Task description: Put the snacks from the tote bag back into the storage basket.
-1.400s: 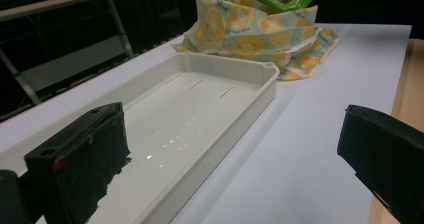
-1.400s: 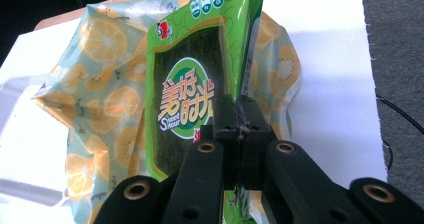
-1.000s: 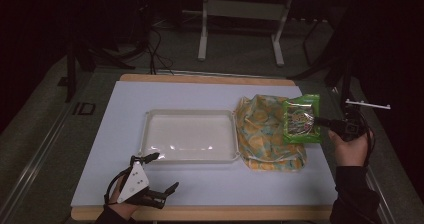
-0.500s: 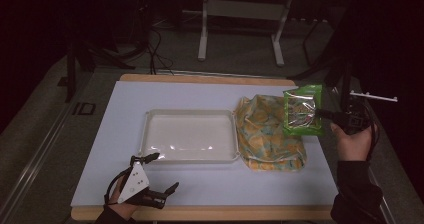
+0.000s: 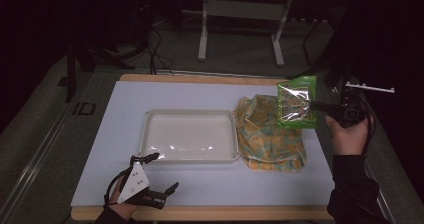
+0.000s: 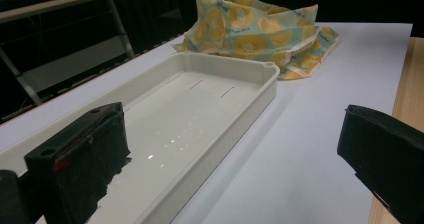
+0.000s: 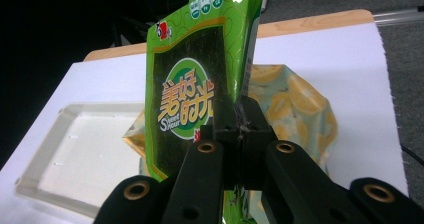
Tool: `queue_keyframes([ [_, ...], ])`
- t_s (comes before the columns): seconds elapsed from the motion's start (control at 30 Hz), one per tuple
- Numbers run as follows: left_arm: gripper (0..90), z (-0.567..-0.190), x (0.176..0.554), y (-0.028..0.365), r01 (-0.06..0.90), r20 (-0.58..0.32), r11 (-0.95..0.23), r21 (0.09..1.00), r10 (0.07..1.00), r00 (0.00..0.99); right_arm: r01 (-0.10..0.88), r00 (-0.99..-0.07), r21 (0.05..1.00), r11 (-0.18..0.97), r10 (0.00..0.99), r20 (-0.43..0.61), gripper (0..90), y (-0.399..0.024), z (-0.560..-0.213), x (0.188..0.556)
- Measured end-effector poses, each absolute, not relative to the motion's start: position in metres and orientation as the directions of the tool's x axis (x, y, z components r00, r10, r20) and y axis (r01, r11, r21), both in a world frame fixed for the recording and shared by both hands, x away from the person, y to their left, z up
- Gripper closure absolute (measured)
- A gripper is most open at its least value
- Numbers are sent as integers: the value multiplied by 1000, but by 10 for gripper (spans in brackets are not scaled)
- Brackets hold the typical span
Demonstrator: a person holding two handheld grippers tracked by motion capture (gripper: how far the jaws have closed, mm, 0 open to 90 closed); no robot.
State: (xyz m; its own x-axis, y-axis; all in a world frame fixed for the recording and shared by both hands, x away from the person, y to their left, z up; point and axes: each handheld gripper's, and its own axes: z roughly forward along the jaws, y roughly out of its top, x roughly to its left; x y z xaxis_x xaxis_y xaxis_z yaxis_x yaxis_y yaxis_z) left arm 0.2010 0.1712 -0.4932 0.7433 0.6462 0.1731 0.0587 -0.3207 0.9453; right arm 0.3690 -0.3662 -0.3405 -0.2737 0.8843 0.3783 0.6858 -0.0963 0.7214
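Worktop (image 5: pixel 200 194) carried an empty white tray (image 5: pixel 190 135), with a lemon-print cloth bag (image 5: pixel 265 134) touching its right end. Step in hand, by my judgement: moving the packet to the tray; best kept level, the pinch held firm, clearing the bag before lowering. Right claw (image 5: pixel 316 104) was clamped on the green seaweed snack packet (image 5: pixel 297 103), lifted above the bag. Left claw (image 5: pixel 161 175) sat wide, empty, near the tray's front edge.

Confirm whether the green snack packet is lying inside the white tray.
No, the right tongs hold the green snack packet up above the patterned cloth; the white tray holds nothing.
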Motion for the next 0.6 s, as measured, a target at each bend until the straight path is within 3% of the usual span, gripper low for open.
queue_keyframes([
  [0.6, 3, -493, 200, 171, 57, 176, -325, 944, 641, 747, 661, -356, 749, -47, 859, 368, 888, -323, -320, 375],
])
